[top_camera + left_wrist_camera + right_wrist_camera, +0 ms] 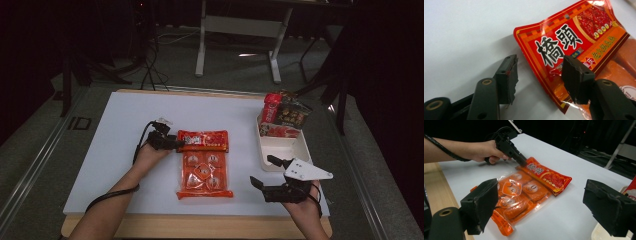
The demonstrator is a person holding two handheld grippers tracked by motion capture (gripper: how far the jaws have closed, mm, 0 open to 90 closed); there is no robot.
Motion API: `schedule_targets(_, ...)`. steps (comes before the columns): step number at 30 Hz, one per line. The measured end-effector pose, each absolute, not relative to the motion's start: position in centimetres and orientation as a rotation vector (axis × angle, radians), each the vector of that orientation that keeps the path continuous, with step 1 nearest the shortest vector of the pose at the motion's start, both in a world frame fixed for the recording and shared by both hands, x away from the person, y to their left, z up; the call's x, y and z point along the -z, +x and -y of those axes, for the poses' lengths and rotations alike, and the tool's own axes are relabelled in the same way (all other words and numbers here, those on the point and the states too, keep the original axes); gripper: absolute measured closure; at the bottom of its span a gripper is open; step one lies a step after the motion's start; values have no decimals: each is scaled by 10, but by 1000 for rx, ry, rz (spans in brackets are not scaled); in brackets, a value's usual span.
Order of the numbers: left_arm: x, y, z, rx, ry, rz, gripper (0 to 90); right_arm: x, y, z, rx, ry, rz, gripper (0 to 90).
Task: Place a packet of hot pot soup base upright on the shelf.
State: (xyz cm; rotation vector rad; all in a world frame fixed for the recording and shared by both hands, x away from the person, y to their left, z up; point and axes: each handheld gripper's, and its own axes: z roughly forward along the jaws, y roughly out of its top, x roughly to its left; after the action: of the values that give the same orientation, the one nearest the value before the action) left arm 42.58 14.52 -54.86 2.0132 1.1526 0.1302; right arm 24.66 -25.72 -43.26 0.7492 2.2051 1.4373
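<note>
L claw (537, 76), jaws apart & straddling the near-left corner of the red sachet pack (204, 163) lying lengthwise mid-bench, is nearest; R claw (263, 171) waits open, well right.

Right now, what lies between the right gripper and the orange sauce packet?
Only bare white table between the right gripper and the orange sauce packet, as the high view shows.

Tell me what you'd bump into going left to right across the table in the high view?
left gripper → orange snack pack → right gripper → white box with red and dark packets in its far end.
</note>
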Motion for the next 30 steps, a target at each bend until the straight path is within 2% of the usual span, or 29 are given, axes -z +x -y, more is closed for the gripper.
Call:
schedule_targets(3,549,426,-142,-102,2013,-1133,565,433,247,258,-1444,752,-2207,133)
schedule_targets(5,550,425,-139,-95,2016,-1121,576,433,247,258,-1445,752,-2208,133)
schedule_targets(6,550,425,-138,-90,2014,-1118,618,433,247,257,-1447,755,-2214,135)
schedule_targets(12,551,427,-134,-38,2012,-1102,697,435,248,256,-1441,755,-2228,136)
schedule_targets(17,549,427,-129,-20,2034,-1088,715,435,248,256,-1443,756,-2232,136)
schedule_targets(20,548,426,-127,-14,2047,-1081,770,435,249,255,-1446,758,-2235,136)
schedule_targets(25,546,423,-124,-66,2069,-1076,878,436,250,255,-1444,758,-2242,136)
schedule_targets(30,540,420,-123,-102,2059,-1076,888,436,250,255,-1446,762,-2239,136)
